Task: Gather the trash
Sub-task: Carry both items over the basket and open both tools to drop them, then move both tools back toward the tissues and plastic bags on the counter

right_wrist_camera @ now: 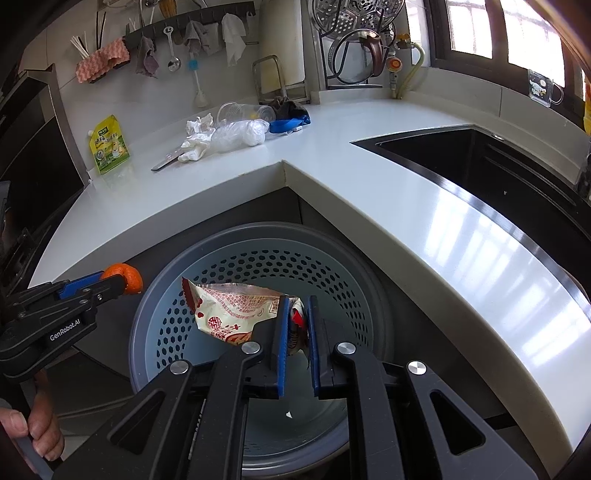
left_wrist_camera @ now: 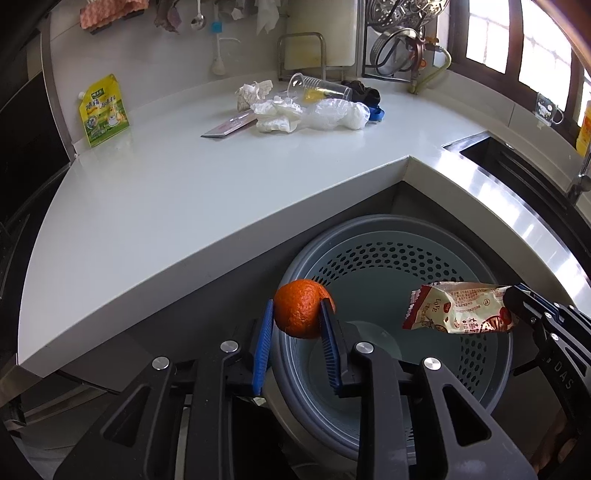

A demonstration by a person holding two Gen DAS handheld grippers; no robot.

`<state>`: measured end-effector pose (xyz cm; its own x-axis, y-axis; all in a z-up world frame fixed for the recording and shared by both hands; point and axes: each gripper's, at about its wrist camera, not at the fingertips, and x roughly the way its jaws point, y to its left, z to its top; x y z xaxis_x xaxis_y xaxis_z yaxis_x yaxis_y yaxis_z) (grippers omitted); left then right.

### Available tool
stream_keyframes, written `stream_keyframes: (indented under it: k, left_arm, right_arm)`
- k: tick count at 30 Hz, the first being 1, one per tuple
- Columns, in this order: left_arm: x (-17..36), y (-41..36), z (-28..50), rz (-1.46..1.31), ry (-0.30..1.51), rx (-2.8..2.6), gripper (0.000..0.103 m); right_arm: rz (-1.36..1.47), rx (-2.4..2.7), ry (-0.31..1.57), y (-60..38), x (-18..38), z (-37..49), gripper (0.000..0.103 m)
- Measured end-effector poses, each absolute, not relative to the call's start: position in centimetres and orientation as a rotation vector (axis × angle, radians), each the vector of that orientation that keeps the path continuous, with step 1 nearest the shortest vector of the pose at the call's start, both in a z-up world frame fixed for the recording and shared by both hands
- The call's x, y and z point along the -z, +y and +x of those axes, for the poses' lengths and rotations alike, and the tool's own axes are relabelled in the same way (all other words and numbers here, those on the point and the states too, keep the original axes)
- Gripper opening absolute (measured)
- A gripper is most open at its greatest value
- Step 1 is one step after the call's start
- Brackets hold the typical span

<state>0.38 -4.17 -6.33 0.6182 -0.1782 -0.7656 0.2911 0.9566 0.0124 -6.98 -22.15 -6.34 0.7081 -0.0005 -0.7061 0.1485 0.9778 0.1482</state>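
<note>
1. A white bench [right_wrist_camera: 369, 206] runs in an L through the middle of the frame, its inner corner pointing toward the bottom.
2. A dark sink [right_wrist_camera: 480, 162] is sunk into the bench at the right.
3. A rail at the upper left carries a pink sponge cloth [right_wrist_camera: 103, 61], a grey rag [right_wrist_camera: 147, 59] and a metal ladle [right_wrist_camera: 173, 51].
4. A metal rack [right_wrist_camera: 354, 44] with steamer trays and a pot lid stands at upper centre.
5. A window [right_wrist_camera: 498, 33] fills the upper right.
6. A clear printed mug [right_wrist_camera: 546, 88] sits on the ledge below it.
</note>
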Motion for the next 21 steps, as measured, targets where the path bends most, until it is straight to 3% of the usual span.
stream_keyframes:
  k: [3, 7, 21]
  left_arm:
    - [6.3, -4.0, 0.4, 0.138, 0.863, 0.266, 0.029]
    - [5.9, -3.7, 0.3, 0.129, 0.844, 0.259, 0.051]
    - [5.5, -3.4, 0.5, 0.118, 0.837, 0.262, 0.056]
  right_arm:
    - [0.194, 0.086, 0.778, -22.0, 6.2, -6.9, 0.012]
    - [0.191, 0.095, 0.761, -22.0, 5.9, -7.1, 0.038]
    - [0.216, 0.082, 0.732, -22.2, 5.3, -7.3, 0.041]
